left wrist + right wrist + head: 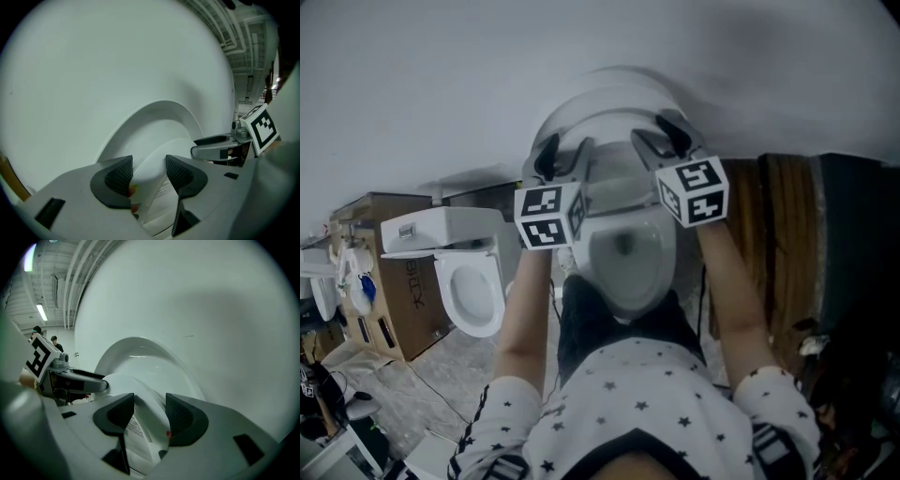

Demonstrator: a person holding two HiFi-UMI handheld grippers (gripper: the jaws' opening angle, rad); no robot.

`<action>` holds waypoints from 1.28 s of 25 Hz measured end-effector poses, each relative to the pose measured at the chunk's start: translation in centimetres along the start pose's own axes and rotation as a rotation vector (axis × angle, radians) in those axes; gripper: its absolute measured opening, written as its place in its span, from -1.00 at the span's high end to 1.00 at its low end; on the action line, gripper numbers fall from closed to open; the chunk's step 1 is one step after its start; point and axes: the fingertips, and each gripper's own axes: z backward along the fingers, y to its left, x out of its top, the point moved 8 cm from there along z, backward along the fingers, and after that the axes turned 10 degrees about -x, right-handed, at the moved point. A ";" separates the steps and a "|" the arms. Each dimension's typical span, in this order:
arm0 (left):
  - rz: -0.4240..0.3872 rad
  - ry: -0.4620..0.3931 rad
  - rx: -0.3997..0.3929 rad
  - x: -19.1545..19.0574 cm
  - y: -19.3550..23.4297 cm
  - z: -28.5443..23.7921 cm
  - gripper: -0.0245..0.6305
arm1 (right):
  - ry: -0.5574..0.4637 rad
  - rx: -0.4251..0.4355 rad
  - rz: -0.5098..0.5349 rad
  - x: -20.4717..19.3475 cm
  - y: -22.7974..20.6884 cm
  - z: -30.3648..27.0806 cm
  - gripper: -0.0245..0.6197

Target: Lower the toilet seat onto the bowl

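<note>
A: Entry: position of the toilet seat (pixel 614 117)?
B: Upright, leaning back on the lid (pixel 598 82), hinged behind the open bowl (pixel 623 262). Not yet lowered

A: Claws?
B: Left claw (pixel 149 177) is wide, with the seat's left rim running between its pads. Right claw (pixel 150 416) is also wide, astride the right rim. No firm pinch visible on either

A: The relation that matters?
B: The seat's top edge lies straight ahead of both claws, and its plane faces the person. The bowl sits below and nearer the body. My judgement: the swing goes forward and down about the rear hinge

A: Which claw is nearer?
B: Roughly level, one on each side of the arc, so neither clearly leads
</note>
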 end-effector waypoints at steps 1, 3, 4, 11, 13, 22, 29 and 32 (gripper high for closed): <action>-0.003 -0.001 0.000 0.0 -0.1 0.1 0.24 | -0.001 -0.002 0.002 0.0 0.0 0.1 0.24; -0.005 -0.002 -0.001 -0.1 -0.2 0.2 0.24 | -0.003 -0.006 0.006 -0.1 0.1 0.3 0.24; -0.003 -0.001 -0.002 -0.1 -0.3 0.3 0.24 | -0.003 -0.007 0.006 -0.1 0.1 0.5 0.24; -0.009 -0.024 -0.005 -0.1 -1.0 1.0 0.24 | -0.007 -0.009 0.012 -0.2 0.4 1.5 0.25; -0.012 -0.022 -0.004 -0.2 -1.2 1.3 0.24 | -0.009 -0.009 0.014 -0.3 0.5 1.8 0.25; -0.022 -0.009 -0.006 -0.5 -2.2 2.1 0.24 | -0.011 -0.011 0.019 -0.6 0.6 3.1 0.25; -0.025 -0.006 -0.006 -0.9 -2.6 2.8 0.24 | -0.010 -0.015 0.028 -0.9 1.0 3.8 0.25; -0.024 -0.006 -0.006 -1.1 -2.7 3.2 0.24 | -0.008 -0.012 0.030 -0.9 1.3 4.1 0.26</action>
